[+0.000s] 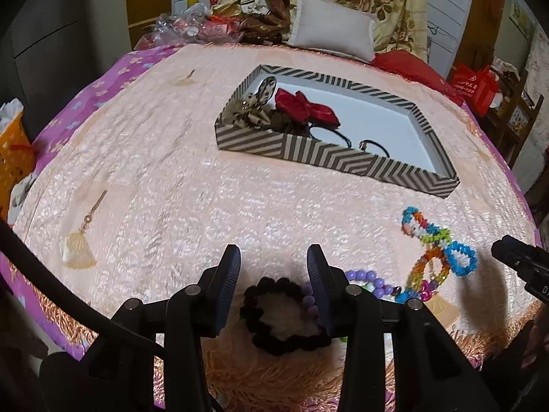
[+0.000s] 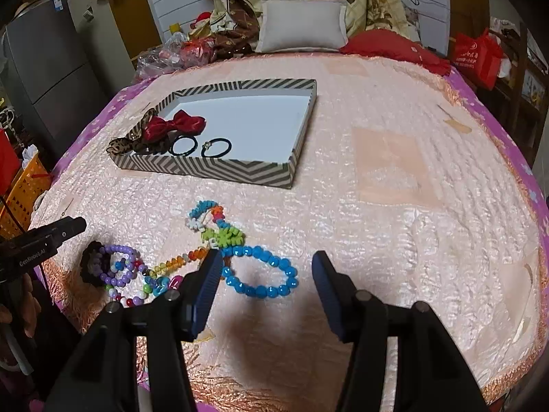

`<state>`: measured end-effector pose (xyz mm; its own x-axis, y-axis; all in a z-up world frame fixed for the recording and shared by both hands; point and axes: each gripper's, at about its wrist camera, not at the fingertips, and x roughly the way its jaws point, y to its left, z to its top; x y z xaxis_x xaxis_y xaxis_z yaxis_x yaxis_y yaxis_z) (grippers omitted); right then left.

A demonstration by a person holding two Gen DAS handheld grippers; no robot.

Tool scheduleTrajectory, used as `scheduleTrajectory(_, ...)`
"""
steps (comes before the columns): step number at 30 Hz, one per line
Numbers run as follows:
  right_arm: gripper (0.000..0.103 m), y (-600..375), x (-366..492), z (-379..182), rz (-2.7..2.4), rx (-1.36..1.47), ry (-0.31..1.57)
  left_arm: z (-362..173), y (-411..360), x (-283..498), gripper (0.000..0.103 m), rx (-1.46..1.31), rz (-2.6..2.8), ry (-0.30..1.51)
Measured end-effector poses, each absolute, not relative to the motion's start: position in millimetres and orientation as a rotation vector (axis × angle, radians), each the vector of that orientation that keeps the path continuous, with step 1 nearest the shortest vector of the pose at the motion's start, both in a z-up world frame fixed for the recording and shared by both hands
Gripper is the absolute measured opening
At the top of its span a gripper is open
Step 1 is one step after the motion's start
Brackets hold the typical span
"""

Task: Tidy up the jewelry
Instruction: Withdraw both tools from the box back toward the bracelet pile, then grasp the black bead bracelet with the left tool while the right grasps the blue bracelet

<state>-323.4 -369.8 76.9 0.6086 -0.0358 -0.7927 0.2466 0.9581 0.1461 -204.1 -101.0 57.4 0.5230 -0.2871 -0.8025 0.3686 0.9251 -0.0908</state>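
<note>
- Our left gripper (image 1: 273,276) hangs with jaws apart over the dark beaded bracelet (image 1: 284,316), which lies on the bedspread (image 1: 154,178) near the front edge; nothing is clamped.
- Our right gripper (image 2: 264,281) is also spread and empty, above the blue bead bracelet (image 2: 260,271).
- The striped tray (image 1: 308,152) farther back already holds a red bow (image 1: 305,103) and black hair ties (image 2: 200,146).
- To grip well, we should lower each jaw pair so one finger goes inside the ring and one outside, pinching a single strand.
- We should lift clear of the purple bracelet (image 1: 370,281), which touches the dark one and may snag.
</note>
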Motion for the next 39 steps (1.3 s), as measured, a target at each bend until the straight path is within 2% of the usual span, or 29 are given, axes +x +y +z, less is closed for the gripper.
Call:
scheduleTrajectory(13, 0.057, -365.1, -321.7, 68.4, -0.155, 0.224, 0.925, 55.5, -93.1, -206.3, 0.027, 0.102, -0.387, 0.943)
scheduleTrajectory(29, 0.057, -360.8, -306.2, 51.4, -0.108, 0.163, 0.955, 48.0, -57.5, -189.9, 0.027, -0.043, -0.458, 1.063)
scheduleTrajectory(39, 0.057, -376.0, -306.7, 42.7, -0.144, 0.183, 0.977, 38.7, -64.0, -199.8, 0.027, 0.024, -0.537, 1.133)
